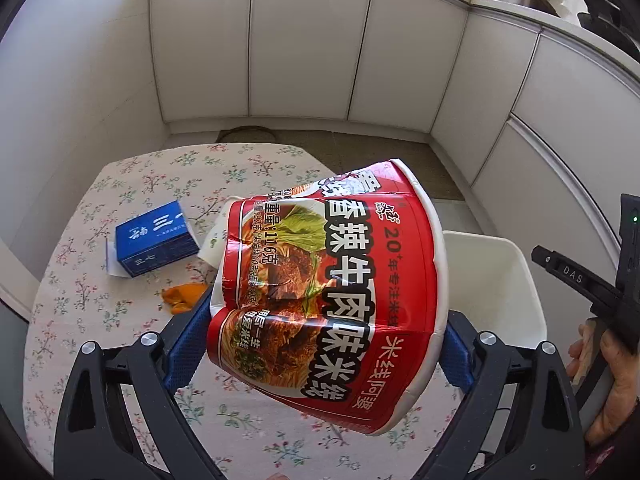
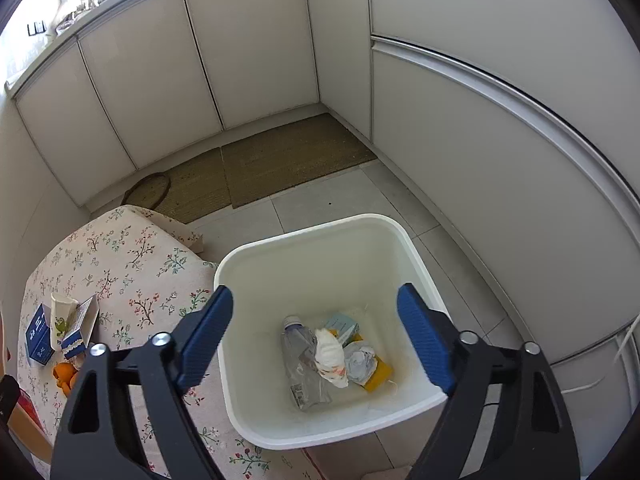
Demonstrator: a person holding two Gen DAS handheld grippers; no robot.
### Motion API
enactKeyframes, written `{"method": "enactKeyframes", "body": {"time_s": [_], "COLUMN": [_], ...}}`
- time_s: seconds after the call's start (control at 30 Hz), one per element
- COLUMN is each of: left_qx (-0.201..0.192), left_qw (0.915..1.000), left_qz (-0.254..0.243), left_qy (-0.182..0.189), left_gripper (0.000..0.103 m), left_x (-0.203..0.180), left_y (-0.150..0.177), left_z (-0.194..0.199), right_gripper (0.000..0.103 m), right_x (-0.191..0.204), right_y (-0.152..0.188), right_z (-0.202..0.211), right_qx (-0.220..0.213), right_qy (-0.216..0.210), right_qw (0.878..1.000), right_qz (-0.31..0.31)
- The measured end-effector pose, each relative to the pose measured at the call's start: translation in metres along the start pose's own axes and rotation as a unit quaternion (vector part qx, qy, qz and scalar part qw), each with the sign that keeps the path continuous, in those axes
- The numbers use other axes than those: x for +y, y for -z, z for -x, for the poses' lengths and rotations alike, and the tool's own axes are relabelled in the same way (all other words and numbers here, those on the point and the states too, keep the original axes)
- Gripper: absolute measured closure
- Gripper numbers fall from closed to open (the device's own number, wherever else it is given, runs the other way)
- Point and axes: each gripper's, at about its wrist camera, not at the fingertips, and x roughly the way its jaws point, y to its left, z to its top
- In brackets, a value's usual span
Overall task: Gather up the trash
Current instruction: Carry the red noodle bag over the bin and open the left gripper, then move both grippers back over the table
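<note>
My left gripper (image 1: pixel 324 320) is shut on a crushed red noodle cup (image 1: pixel 332 296), held tilted above the floral table (image 1: pixel 132 184). My right gripper (image 2: pixel 314 296) stands open over the white bin (image 2: pixel 304 232), with nothing between its blue pads (image 2: pixel 208 340). In the bin lie a clear plastic bottle (image 2: pixel 300 364), a crumpled white tissue (image 2: pixel 330 356) and some yellow and paper scraps (image 2: pixel 378 372). On the table remain a blue box (image 1: pixel 154 238), orange peel (image 1: pixel 180 298) and a white paper cup (image 2: pixel 62 316).
The bin (image 1: pixel 492 280) stands on the tiled floor at the table's right edge. White cabinets (image 2: pixel 240 60) line the walls, with brown mats (image 2: pixel 288 156) in front of them. A person's hand (image 1: pixel 616 380) holds the other gripper's black body at the right of the left wrist view.
</note>
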Motion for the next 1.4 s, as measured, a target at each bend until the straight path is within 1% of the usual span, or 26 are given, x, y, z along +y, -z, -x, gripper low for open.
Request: {"method": "enactKeyframes", "body": {"time_s": [0.07, 0.1, 0.2, 0.27, 0.4, 0.57, 0.63, 0.73, 0.83, 0.97, 1.17, 1.27, 1.4], "left_qx": [-0.008, -0.013, -0.023, -0.023, -0.019, -0.022, -0.018, -0.008, 0.004, 0.023, 0.021, 0.016, -0.015], "left_qw": [0.9999, 0.9998, 0.9991, 0.9986, 0.9971, 0.9948, 0.9942, 0.9931, 0.9919, 0.9912, 0.9918, 0.9945, 0.9973], "left_qz": [-0.002, -0.005, -0.026, -0.029, -0.027, -0.035, -0.038, -0.041, -0.045, -0.031, -0.034, -0.033, -0.039], "left_qy": [0.011, 0.014, 0.025, 0.038, 0.068, 0.093, 0.099, 0.109, 0.119, 0.127, 0.121, 0.098, 0.061], "left_gripper": [0.012, 0.012, 0.012, 0.012, 0.012, 0.012, 0.011, 0.011, 0.01, 0.01, 0.007, 0.007, 0.007], "left_x": [-0.012, -0.02, -0.046, -0.065, -0.103, -0.149, -0.164, -0.185, -0.197, -0.204, -0.201, -0.193, -0.175], "left_y": [-0.002, -0.002, -0.004, -0.006, -0.014, -0.018, -0.019, -0.022, -0.024, -0.031, -0.036, -0.037, -0.039], "left_z": [0.0, 0.001, 0.0, -0.003, -0.011, -0.021, -0.028, -0.042, -0.053, -0.067, -0.063, -0.056, -0.036], "right_gripper": [0.016, 0.014, 0.012, 0.01, 0.009, 0.008, 0.008, 0.008, 0.008, 0.008, 0.008, 0.008, 0.008], "right_x": [-0.009, -0.014, -0.034, -0.05, -0.083, -0.117, -0.129, -0.149, -0.161, -0.171, -0.163, -0.148, -0.123], "right_y": [-0.003, -0.006, -0.015, -0.022, -0.03, -0.033, -0.034, -0.034, -0.033, -0.034, -0.035, -0.033, -0.03], "right_z": [0.007, 0.013, 0.034, 0.047, 0.069, 0.077, 0.073, 0.066, 0.062, 0.06, 0.065, 0.069, 0.076], "right_qx": [-0.009, -0.017, -0.048, -0.067, -0.094, -0.109, -0.104, -0.092, -0.087, -0.085, -0.091, -0.098, -0.113], "right_qy": [0.002, 0.006, 0.018, 0.026, 0.056, 0.098, 0.114, 0.126, 0.134, 0.138, 0.129, 0.118, 0.101], "right_qw": [1.0, 1.0, 0.998, 0.995, 0.99, 0.985, 0.984, 0.983, 0.982, 0.981, 0.984, 0.986, 0.987], "right_qz": [-0.012, -0.018, -0.047, -0.062, -0.086, -0.091, -0.089, -0.094, -0.1, -0.102, -0.086, -0.071, -0.045]}}
